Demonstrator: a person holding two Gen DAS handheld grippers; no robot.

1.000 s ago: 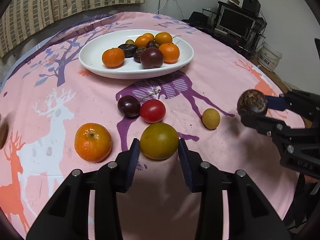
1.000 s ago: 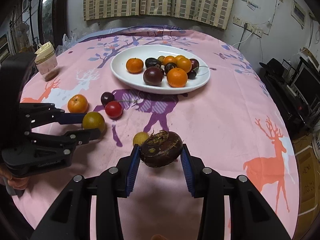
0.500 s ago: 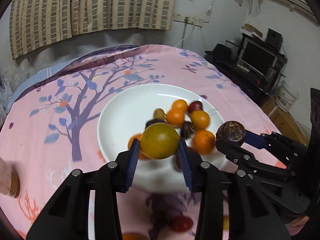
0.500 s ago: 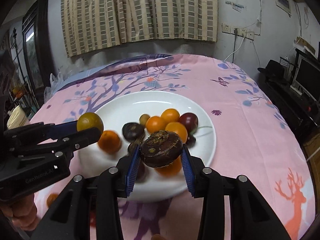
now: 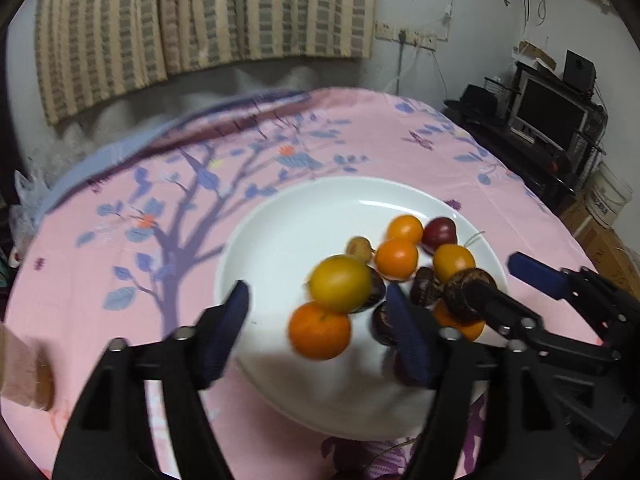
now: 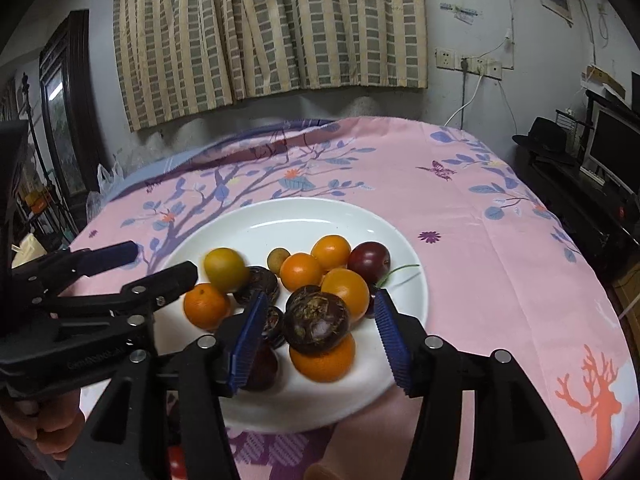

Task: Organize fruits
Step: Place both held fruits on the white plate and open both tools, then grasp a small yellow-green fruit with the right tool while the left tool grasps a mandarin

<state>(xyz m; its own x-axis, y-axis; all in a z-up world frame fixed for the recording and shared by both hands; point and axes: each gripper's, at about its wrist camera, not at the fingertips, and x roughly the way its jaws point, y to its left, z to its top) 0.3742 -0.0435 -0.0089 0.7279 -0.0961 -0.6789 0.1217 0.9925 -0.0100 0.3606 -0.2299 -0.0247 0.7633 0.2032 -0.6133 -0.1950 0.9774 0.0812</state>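
Observation:
A white plate (image 5: pixel 280 240) (image 6: pixel 256 224) on the pink tablecloth holds several oranges, dark plums and small fruits. My left gripper (image 5: pixel 316 322) is open above the plate; the yellow-green fruit (image 5: pixel 340 283) (image 6: pixel 226 269) sits free on the pile between its fingers. My right gripper (image 6: pixel 320 326) is open too; the dark brown fruit (image 6: pixel 316 325) (image 5: pixel 466 294) rests on an orange (image 6: pixel 323 360) between its blue pads (image 6: pixel 390 336). Each gripper shows in the other's view, the left gripper (image 6: pixel 160 268) and the right gripper (image 5: pixel 504 276).
Pink deer-and-tree tablecloth (image 6: pixel 500 264) covers the round table. A red fruit (image 6: pixel 176 462) lies on the cloth near the front edge. A jar (image 5: pixel 24 372) stands at the left. Striped curtain and wall are behind; a monitor and shelves (image 5: pixel 548 112) stand to the right.
Both grippers have opened over the plate. The yellow-green fruit and the dark brown fruit have dropped out of the jaws onto the fruit pile.

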